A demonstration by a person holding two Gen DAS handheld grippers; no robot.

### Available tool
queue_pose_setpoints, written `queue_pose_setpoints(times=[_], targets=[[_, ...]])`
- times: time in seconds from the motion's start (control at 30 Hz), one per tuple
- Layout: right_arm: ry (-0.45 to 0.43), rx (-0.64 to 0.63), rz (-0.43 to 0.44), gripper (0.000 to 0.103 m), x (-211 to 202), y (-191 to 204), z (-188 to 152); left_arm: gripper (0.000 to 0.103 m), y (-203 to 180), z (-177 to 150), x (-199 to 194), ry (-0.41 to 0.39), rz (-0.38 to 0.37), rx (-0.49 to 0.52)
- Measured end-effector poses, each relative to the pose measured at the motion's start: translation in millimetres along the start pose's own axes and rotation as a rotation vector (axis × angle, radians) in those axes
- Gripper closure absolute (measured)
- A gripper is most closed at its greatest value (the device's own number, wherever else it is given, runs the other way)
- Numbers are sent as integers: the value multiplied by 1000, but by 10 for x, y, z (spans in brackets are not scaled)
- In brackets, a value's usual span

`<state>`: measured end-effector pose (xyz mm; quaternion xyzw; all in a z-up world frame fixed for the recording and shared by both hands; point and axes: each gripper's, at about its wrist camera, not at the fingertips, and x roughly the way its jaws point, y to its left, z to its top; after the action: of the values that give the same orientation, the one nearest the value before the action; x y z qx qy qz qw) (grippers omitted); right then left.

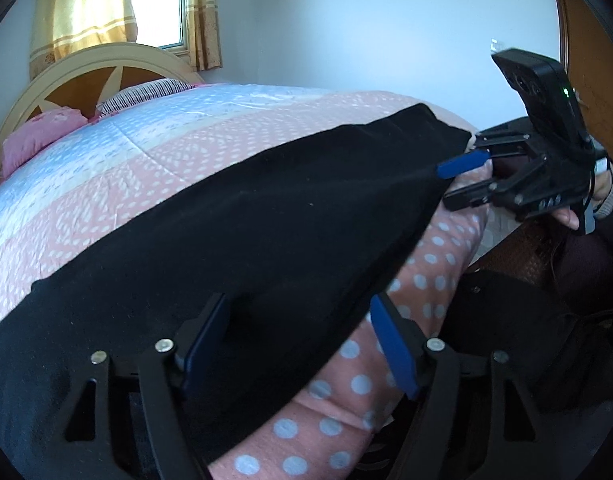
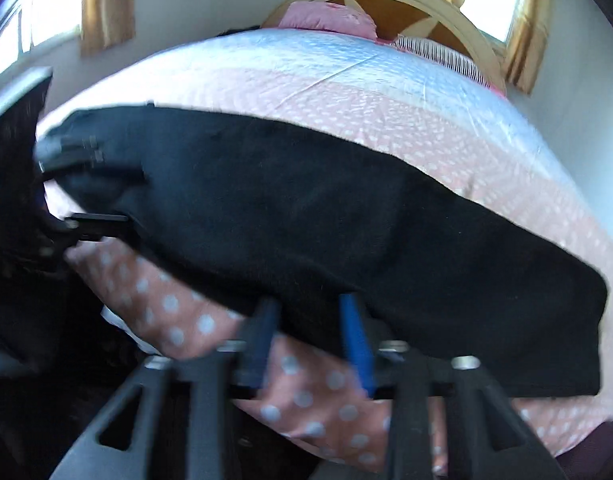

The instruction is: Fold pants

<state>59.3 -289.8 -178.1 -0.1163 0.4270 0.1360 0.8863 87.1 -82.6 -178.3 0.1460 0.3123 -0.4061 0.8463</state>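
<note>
Black pants are laid lengthwise along the near edge of the bed's dotted pink quilt. Left gripper is held open, jaws astride the pants' edge, nothing clamped. Right gripper is seen at the far end; blur prevents judging any grip, though its jaws appear nearly closed.

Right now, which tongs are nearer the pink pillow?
Left, probably. The left tongs sit at the end of the pants nearest the pink pillow; the right tongs at the opposite end, farther off.
</note>
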Motion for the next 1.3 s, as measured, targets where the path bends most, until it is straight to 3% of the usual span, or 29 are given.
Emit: queue_pose_setpoints(times=[0.07,0.17,0.2,0.3,0.47,0.53,0.57,0.6,0.67,0.73,0.8,0.87,1.07,1.17,1.3], targets=[[-18,-4,5,98,-99,9,26,37,-8,13,18,3,8,4],[-19,-21,7,99,-216,36,-19,78,31,38,-10,4,-27,-14],[-11,-29,5,99,-220,48,-55,86,45,50,-42,0,-47,-22],[34,-37,-6,99,-82,36,-160,92,16,54,-108,-1,-94,-13],[28,-57,12,99,-180,50,-197,92,-51,0,-37,42,-120,25],[15,-80,-1,94,-225,30,-164,92,-27,-1,-52,36,-139,6],[22,-70,19,83,-232,-7,-142,92,-26,5,-61,35,-142,1],[25,-58,41,65,-232,-48,-97,91,-17,12,-73,34,-137,-2],[-10,-28,96,49,-336,-132,-28,82,10,28,-107,32,-114,-12],[-51,-6,140,49,-441,-197,98,74,40,32,-204,25,-109,-8],[-88,13,166,49,-494,-236,305,54,85,32,-364,-4,-61,27],[-113,28,193,49,-482,-237,509,47,189,15,-482,-26,0,44],[-88,83,330,49,-11,19,1281,47,809,-174,-657,-2,169,-55],[-12,106,401,49,391,269,1643,46,963,-401,-592,72,141,-119],[76,149,490,50,904,671,2075,41,861,-516,-608,32,134,-132]])
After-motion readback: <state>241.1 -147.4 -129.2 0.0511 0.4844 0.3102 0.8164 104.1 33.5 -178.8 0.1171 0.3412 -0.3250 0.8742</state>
